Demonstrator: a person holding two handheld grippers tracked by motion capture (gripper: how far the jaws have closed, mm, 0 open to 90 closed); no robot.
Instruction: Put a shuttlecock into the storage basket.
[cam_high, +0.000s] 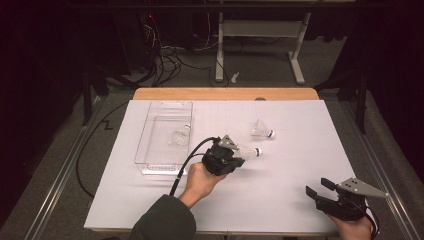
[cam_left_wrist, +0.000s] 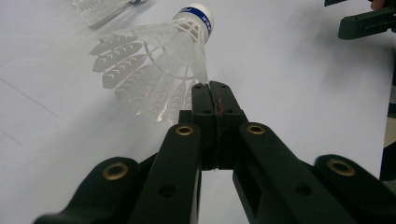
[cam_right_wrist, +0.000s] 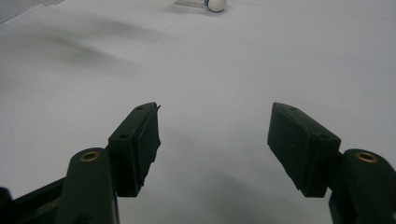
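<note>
— What's the left gripper (cam_high: 239, 159) got there?

— A shuttlecock (cam_high: 248, 151), near the middle of the high view. The jaws are pressed together on the edge of its feather skirt; in the left gripper view the pads meet with just a sliver of white plastic feather caught at their tip.

— Which way does it point?

— In the high view its long axis runs nearly level across the frame, cork end to the right, skirt to the left against the gripper. In the left gripper view the cork, white with a blue band, sits at top centre and the skirt fans down and left towards the jaws.

— Is it off the table?

— I can't tell for sure; it sits low over the white sheet (cam_high: 280, 190).

— And the right gripper (cam_high: 319, 194)?

— Lower right of the high view, jaws spread wide with nothing between them, over bare sheet and well apart from the held shuttlecock.

— Any others about?

— A second shuttlecock (cam_high: 262, 130) lies just above and right of the held one, cork also to the right. A third (cam_high: 180, 136) lies inside the clear tray (cam_high: 165, 107), left of centre.
</note>
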